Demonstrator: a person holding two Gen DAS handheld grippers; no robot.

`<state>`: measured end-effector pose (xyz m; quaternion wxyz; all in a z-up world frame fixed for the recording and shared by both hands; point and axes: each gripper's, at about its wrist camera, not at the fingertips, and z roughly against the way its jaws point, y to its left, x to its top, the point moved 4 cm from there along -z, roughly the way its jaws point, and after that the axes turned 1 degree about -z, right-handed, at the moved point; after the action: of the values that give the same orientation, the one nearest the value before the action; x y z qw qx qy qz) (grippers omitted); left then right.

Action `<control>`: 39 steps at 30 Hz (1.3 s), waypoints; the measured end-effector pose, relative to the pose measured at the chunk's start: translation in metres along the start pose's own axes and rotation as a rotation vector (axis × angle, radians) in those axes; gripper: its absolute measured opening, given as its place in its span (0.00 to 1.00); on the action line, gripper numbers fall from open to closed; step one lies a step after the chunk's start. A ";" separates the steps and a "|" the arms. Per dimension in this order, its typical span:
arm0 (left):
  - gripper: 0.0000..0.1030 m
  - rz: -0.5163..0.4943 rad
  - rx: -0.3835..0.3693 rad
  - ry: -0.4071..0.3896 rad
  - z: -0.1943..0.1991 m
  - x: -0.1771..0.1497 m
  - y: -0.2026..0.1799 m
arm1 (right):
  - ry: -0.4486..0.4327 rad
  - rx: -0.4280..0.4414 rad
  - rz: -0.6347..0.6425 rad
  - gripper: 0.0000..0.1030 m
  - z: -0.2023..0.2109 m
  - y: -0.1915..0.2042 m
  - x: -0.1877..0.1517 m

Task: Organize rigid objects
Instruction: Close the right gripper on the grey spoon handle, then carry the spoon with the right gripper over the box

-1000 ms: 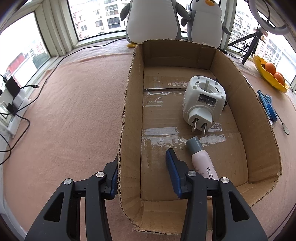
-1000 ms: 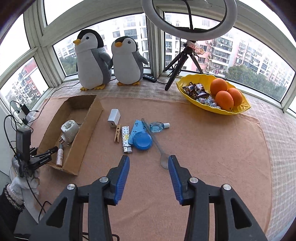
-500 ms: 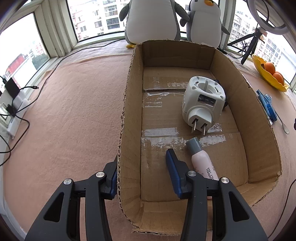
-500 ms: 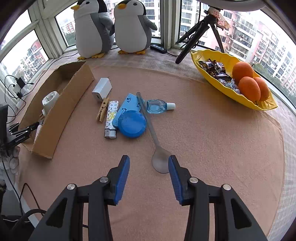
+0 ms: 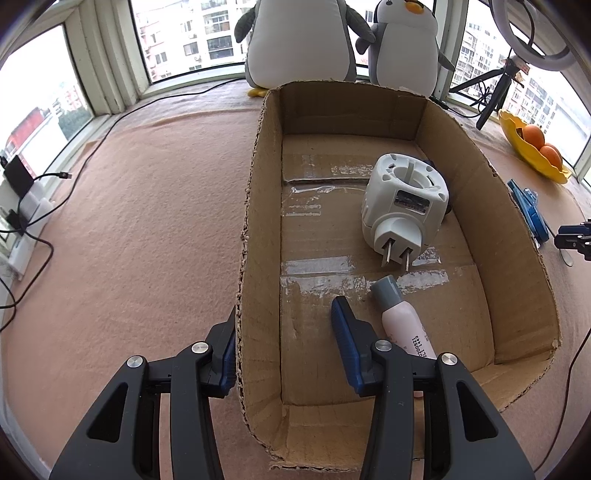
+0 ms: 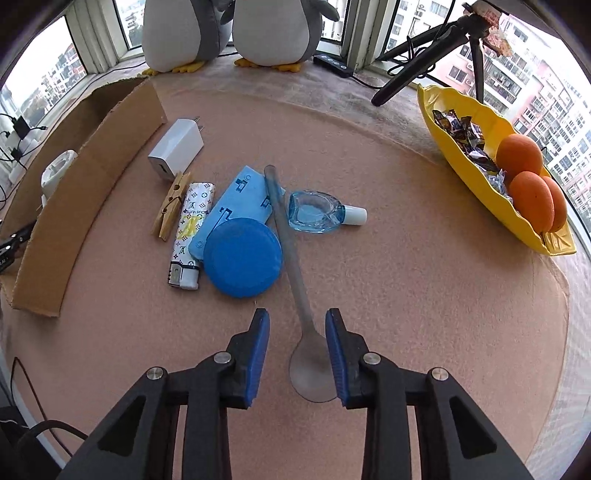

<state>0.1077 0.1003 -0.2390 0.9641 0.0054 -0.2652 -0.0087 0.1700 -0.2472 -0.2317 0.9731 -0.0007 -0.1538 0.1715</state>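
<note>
My right gripper (image 6: 297, 345) hangs over the spoon (image 6: 295, 295) on the table; jaws apart, just been closing, the spoon's bowl between them but not pinched. Its long axis runs straight away from me, handle toward the blue lid (image 6: 242, 256). Right hand is nearer. Left gripper (image 5: 282, 345) straddles the cardboard box (image 5: 255, 221) wall, jaws clamped on it. The bottle's (image 5: 404, 325) lower end hides behind a finger.

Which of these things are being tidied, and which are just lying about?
Part of the job: cardboard box, white plug adapter, pink tube, spoon, lighter, clothespin, charger, blue lid, small bottle.

Just lying about: penguin toys, yellow fruit dish, tripod.
</note>
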 end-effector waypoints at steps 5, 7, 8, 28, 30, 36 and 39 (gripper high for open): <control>0.44 0.006 0.000 0.000 0.000 0.000 0.000 | 0.028 0.017 0.008 0.19 -0.010 -0.002 0.002; 0.44 0.009 0.003 0.000 0.000 0.000 0.000 | 0.036 0.032 0.006 0.16 -0.013 -0.002 0.001; 0.44 0.010 0.004 0.000 0.000 0.000 0.000 | 0.038 0.037 0.005 0.15 -0.014 -0.002 0.001; 0.44 0.021 0.013 -0.005 0.001 -0.001 -0.001 | -0.028 0.069 -0.101 0.07 0.004 -0.003 -0.014; 0.44 0.021 0.013 -0.005 0.001 -0.001 -0.001 | -0.038 0.067 -0.106 0.06 0.008 -0.004 -0.017; 0.44 0.021 0.013 -0.005 0.001 -0.001 -0.001 | -0.063 0.055 -0.115 0.07 0.015 -0.003 -0.017; 0.44 0.021 0.013 -0.005 0.001 -0.001 -0.001 | -0.092 0.058 -0.113 0.06 0.027 0.003 -0.010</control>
<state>0.1065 0.0992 -0.2389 0.9634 0.0088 -0.2679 0.0034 0.1517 -0.2490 -0.2096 0.9727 0.0440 -0.1933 0.1204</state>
